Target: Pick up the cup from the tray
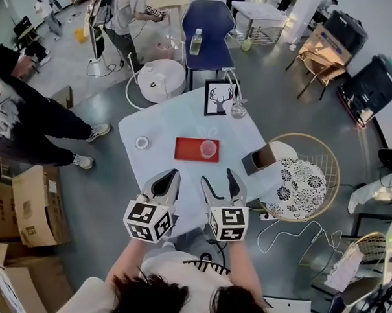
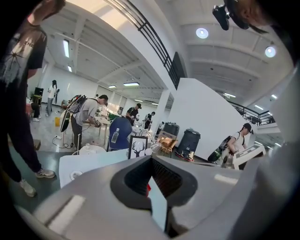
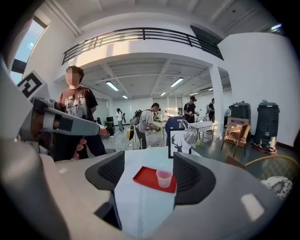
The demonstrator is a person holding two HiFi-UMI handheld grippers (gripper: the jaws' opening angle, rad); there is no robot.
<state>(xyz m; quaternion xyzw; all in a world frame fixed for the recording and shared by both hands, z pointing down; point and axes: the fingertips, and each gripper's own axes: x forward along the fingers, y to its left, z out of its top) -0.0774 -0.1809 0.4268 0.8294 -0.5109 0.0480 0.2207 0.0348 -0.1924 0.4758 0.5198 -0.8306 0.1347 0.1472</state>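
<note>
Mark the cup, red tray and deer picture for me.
cup (image 1: 208, 148): head view, middle of its mouth.
red tray (image 1: 187, 149): head view, bare floor left of the cup.
deer picture (image 1: 218, 99): head view, on the deer print.

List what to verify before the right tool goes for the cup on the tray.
1. Right tool open: ok, jaws apart, nothing between them.
2. Cup upright: ok, standing at the right end of the red tray.
3. Alignment: ok, in the right gripper view the cup shows between the jaws, a little right of centre.
4. Approach path: ok, only bare white table lies between tool and tray.
5. Left tool out of the way: ok, shut, held off to the left.
6. Cup contents: cannot tell, its wall is translucent pink.
</note>
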